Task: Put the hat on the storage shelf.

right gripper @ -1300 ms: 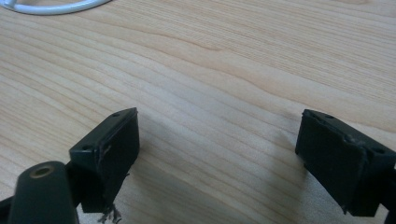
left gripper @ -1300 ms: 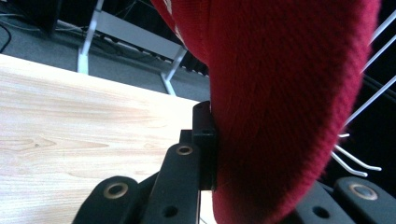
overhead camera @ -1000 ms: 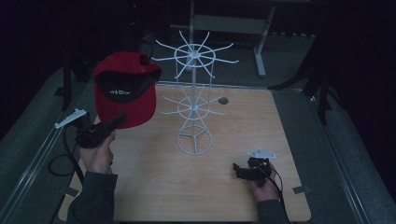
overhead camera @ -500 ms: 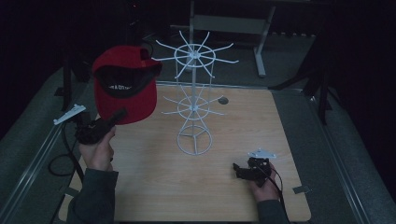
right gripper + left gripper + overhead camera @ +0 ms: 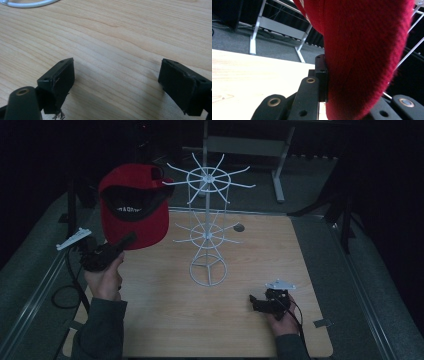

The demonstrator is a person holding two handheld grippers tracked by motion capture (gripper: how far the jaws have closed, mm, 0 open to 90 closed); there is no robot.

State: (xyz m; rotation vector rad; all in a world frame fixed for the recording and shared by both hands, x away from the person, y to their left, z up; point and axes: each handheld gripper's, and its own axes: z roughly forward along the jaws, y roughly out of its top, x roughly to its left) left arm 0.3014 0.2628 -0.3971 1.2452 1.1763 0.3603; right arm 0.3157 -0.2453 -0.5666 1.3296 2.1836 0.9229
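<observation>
**Ana:** Looking at the left gripper [image 5: 127,241], what is it holding?

**Ben:** A red cap [image 5: 131,210]. The jaws are clamped together on the cap's brim, and the cap stands up above and beyond the gripper tips, lifted clear of the wooden table [image 5: 150,320]. In the left gripper view, the red cloth [image 5: 362,50] is pressed against the black pad [image 5: 322,77], with the table off to that gripper's left.

**Ana:** What is near the cap?

**Ben:** A white wire rack [image 5: 207,227] stands just past the left gripper, on the side toward the other hand. The cap's crown is close beside the rack's upper ring of hooks; I cannot tell whether they touch.

**Ana:** And the right gripper [image 5: 257,304]?

**Ben:** It sits low at the table's near edge, well apart from the cap, with its tips turned toward the left hand [image 5: 105,280]. Its jaws stand wide apart with bare wood [image 5: 117,50] between them. A curve of the rack's base ring [image 5: 27,3] shows ahead of them.
</observation>
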